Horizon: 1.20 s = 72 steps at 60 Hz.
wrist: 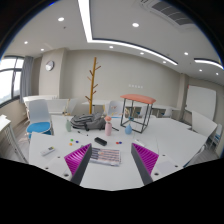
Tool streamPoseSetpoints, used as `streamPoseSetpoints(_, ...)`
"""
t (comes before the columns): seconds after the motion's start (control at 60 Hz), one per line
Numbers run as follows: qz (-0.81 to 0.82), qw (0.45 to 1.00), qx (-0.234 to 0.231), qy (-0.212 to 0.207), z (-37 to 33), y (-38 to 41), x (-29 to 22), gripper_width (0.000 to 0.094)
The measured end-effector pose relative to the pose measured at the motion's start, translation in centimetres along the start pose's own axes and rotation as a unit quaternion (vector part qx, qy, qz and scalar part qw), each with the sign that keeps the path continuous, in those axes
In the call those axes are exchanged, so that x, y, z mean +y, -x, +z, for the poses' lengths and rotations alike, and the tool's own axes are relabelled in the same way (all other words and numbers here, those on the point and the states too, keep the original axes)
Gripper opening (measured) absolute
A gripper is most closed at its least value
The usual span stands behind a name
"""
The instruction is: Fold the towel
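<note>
My gripper (112, 168) is open and empty, held above a white table (110, 176). Its left pad (78, 158) and right pad (146, 157) stand wide apart. Between the fingertips and just ahead of them a flat, pale, patterned rectangle (105, 156) lies on the table; I cannot tell whether it is a folded cloth or a keyboard. I see no other towel-like thing.
A small black object (99, 141) lies beyond the rectangle. A pink bottle (109, 126), a blue one (128, 127) and clutter (85, 122) stand at the table's far side. Behind are a wooden coat stand (93, 85), an orange-topped side table (137, 100) and a chair (40, 115).
</note>
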<state>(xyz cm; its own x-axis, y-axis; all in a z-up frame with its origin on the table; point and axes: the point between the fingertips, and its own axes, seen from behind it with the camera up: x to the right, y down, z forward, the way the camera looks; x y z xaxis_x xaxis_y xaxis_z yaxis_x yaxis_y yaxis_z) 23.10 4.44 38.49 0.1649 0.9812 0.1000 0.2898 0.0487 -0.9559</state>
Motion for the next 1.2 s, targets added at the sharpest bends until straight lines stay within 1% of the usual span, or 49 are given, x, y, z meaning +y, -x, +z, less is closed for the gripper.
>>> streamPoseSetpoints(0.167,0.007,1.000,-0.010,0.009,0.0,1.3,0.6,0.0852)
streamPoseSetpoints(0.267,0.007,1.000,-0.015,0.021,0.3,1.9,2.0,0.0852)
streamPoseSetpoints(0.367,0.009,0.999,-0.023,0.037,0.2,3.0,3.4,0.0851)
streamPoseSetpoints(0.483,0.007,0.998,-0.032,0.055,0.9,4.6,6.3,0.0852)
streamPoseSetpoints(0.5,0.006,0.998,-0.033,0.062,0.4,4.5,5.8,0.0852)
streamPoseSetpoints(0.667,-0.003,0.994,-0.046,0.096,2.0,8.0,12.5,0.0851)
streamPoseSetpoints(0.867,-0.008,0.989,-0.069,0.132,3.1,12.9,19.5,0.0851)
streamPoseSetpoints(1.0,-0.010,0.988,-0.079,0.136,4.4,16.1,22.1,0.0853)
streamPoseSetpoints(1.2,-0.009,0.988,-0.094,0.122,8.9,22.0,24.7,0.0852)
